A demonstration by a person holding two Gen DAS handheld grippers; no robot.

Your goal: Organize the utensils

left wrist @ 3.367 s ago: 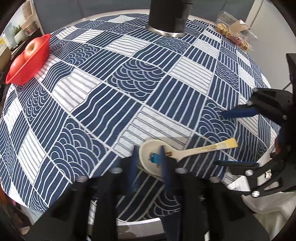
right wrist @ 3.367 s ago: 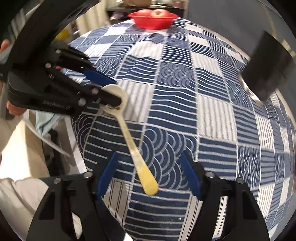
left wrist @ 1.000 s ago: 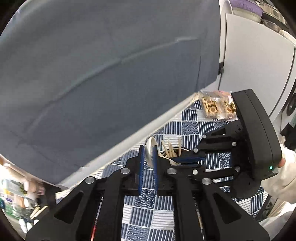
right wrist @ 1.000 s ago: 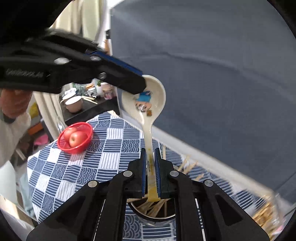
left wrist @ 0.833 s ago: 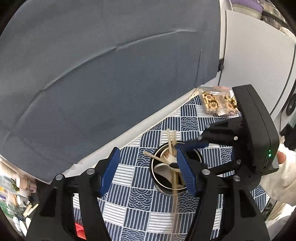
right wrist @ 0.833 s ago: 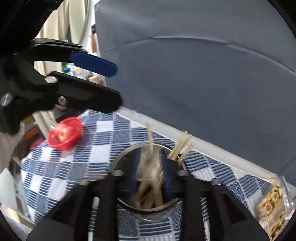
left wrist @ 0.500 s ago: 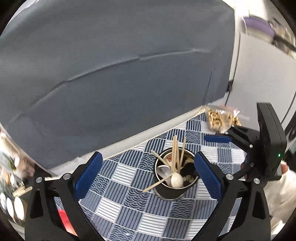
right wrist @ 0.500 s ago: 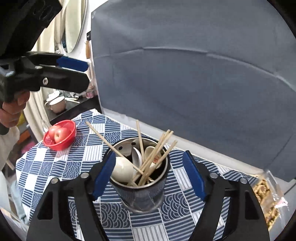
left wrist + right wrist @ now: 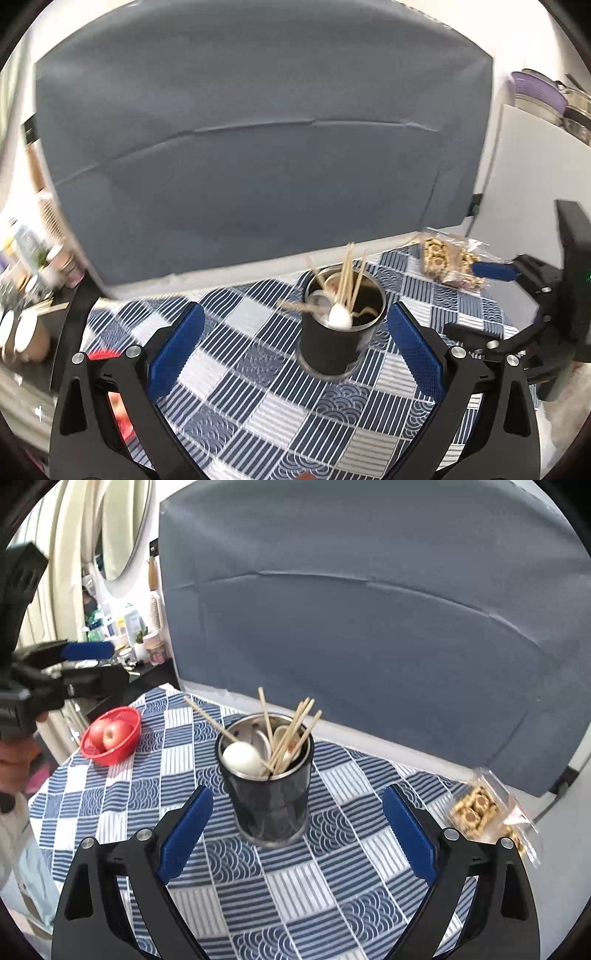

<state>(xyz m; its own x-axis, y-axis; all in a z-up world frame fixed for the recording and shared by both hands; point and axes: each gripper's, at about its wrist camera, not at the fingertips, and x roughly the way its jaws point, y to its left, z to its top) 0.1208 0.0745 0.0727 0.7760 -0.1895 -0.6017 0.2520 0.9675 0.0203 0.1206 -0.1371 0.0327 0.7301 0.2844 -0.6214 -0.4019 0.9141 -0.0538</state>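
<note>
Black fingers, blue ribbed pads, silver screws.

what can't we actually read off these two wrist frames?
- Utensil holder: its bottom and the spoon handle, hidden by its wall, right wrist view.
- Red basket: mostly behind the left gripper, left wrist view.
- Snack pack: label blurred, right wrist view.

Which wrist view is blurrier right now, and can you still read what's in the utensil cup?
Left wrist: motion-blurred, worst at the left edge; utensil cup soft, chopsticks smeared. Right wrist: sharp; white spoon and chopsticks readable in the cup; fisheye bends the backdrop.
</note>
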